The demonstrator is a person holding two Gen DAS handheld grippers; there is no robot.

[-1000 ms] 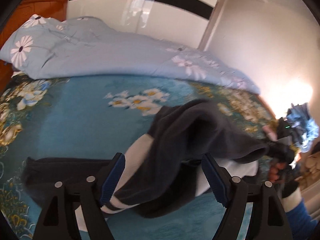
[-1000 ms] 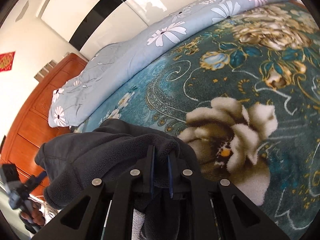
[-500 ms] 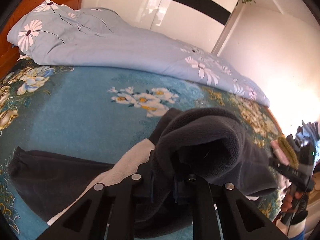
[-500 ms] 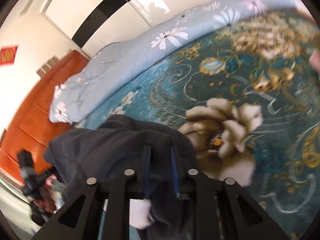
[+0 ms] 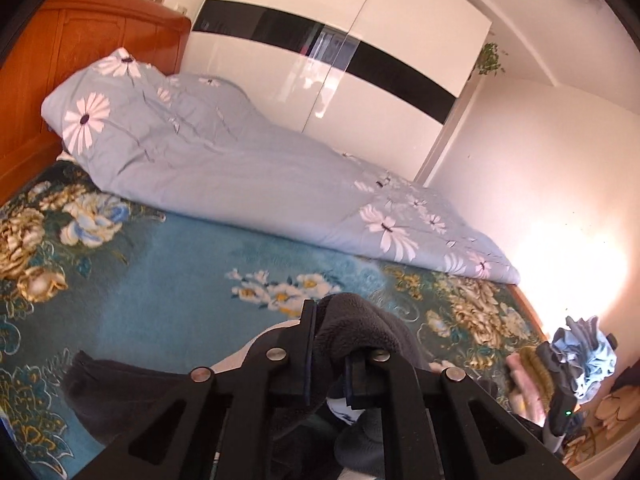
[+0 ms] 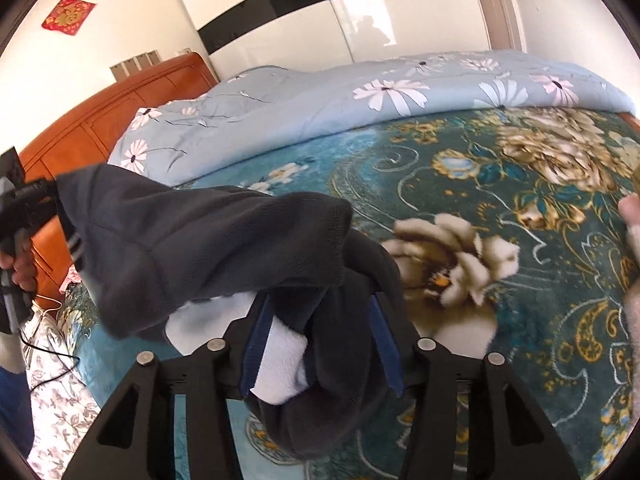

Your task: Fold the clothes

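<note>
Fleece garment (image 5: 360,332), dark grey with white lining, draped over teal floral bedspread (image 5: 168,292). Left gripper (image 5: 328,360): jaws pinched tight on a raised fold of it. Right gripper (image 6: 320,344): jaws spread apart, bunched fleece lying between them, unclamped. Lifted edge stretched toward left gripper in right view.

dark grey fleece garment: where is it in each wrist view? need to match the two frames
Left wrist: dark grey fleece garment bottom centre, pinched in the left gripper.
Right wrist: it spans left to centre, a fold between the right gripper fingers, which stand apart.
Shared landmark: light blue floral quilt along the bed's far side.
</note>
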